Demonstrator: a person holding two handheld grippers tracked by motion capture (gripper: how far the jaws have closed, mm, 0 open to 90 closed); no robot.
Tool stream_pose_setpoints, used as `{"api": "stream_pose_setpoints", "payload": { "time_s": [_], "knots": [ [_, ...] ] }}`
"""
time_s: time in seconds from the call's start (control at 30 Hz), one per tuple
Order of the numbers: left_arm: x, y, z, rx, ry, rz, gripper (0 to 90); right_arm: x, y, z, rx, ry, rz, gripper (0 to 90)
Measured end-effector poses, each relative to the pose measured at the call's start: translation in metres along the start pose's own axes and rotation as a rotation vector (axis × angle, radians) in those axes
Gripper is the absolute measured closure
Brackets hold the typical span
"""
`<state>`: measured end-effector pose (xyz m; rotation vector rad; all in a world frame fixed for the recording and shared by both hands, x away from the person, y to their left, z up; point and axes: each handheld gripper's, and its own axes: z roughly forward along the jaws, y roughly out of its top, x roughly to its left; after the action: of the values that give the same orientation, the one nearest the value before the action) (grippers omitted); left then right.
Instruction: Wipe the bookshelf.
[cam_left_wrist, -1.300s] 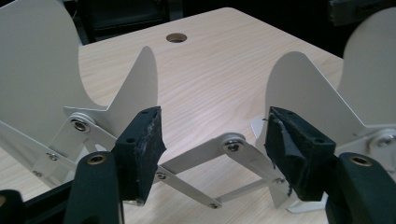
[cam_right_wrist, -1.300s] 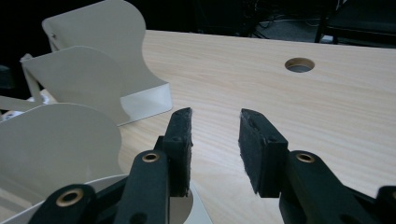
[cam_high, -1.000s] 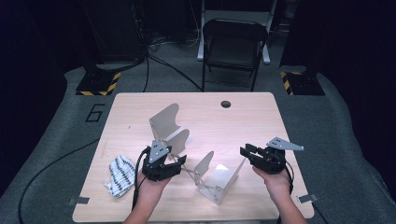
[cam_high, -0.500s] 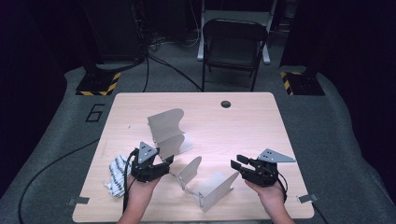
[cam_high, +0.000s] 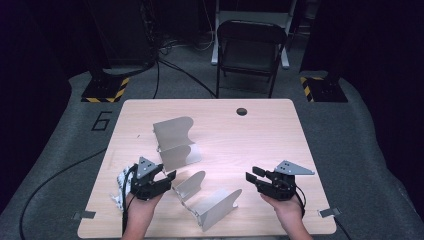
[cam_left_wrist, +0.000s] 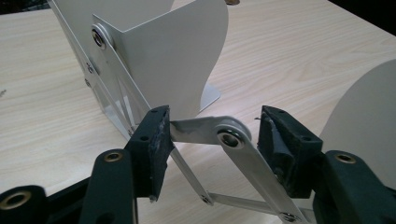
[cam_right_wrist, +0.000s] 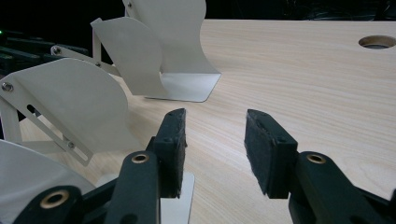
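pale wooden table (cam_high: 280, 135), dark room. we see the white folding metal bookend rack (cam_high: 192, 172) stretched out near the front edge, mid-job. left gripper (cam_left_wrist: 212, 135) has been closing around its hinged link, pads not pressing yet; right gripper (cam_right_wrist: 215, 140) right of the rack, jaws apart, empty.

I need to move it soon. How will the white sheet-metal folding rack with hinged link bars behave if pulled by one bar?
The white sheet-metal folding rack probably scissors at its riveted link bars rather than moving rigidly. Its thin panels look light, likely sliding or tipping on the smooth wooden table.
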<state>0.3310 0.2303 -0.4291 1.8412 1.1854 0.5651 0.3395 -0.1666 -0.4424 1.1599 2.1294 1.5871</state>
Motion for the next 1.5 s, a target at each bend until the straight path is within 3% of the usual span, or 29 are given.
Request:
{"api": "stream_pose_setpoints", "payload": {
  "time_s": [0.2,0.37,0.4,0.47,0.57,0.67,0.8,0.9,1.03,1.13,1.37,1.5],
  "knots": [
    [0.002,0.01,0.001,-0.001,0.021,0.022,53.9,0.001,-0.002,0.003,0.005,-0.001,0.009,58.1],
    [-0.002,0.01,0.005,-0.006,0.059,0.043,56.6,0.0,-0.003,0.004,0.001,-0.001,0.0,57.9],
    [-0.001,0.009,0.011,0.015,0.089,0.059,60.7,0.0,-0.004,0.005,0.002,0.002,0.01,57.9],
    [0.002,0.01,0.014,0.012,0.073,0.041,59.6,0.0,-0.004,0.005,0.003,-0.001,0.013,57.6],
    [0.003,0.016,0.014,0.002,0.059,0.065,62.4,0.0,-0.005,0.004,0.001,0.004,0.017,57.6],
    [0.0,0.022,0.017,-0.002,0.038,0.085,76.0,-0.001,-0.006,0.004,0.004,-0.004,0.018,57.4],
    [-0.004,0.026,0.019,0.01,0.046,0.106,75.8,-0.002,-0.007,0.004,-0.001,-0.001,0.019,56.9],
    [-0.001,0.021,0.016,0.004,0.05,0.086,72.6,-0.002,-0.007,0.002,0.0,-0.005,0.023,56.8],
    [-0.001,0.018,0.008,-0.035,0.057,0.045,51.3,-0.005,-0.009,0.001,0.0,-0.01,0.035,56.6],
    [-0.001,0.017,0.008,-0.007,0.04,0.02,38.9,-0.005,-0.01,0.001,-0.003,-0.008,0.042,56.5],
    [-0.002,0.008,0.015,0.026,0.011,-0.03,36.3,-0.004,-0.012,0.004,0.005,-0.007,0.046,56.3],
    [-0.002,0.003,0.016,0.044,0.008,-0.024,41.2,-0.006,-0.014,0.004,0.004,-0.015,0.047,56.1]
  ]
}}
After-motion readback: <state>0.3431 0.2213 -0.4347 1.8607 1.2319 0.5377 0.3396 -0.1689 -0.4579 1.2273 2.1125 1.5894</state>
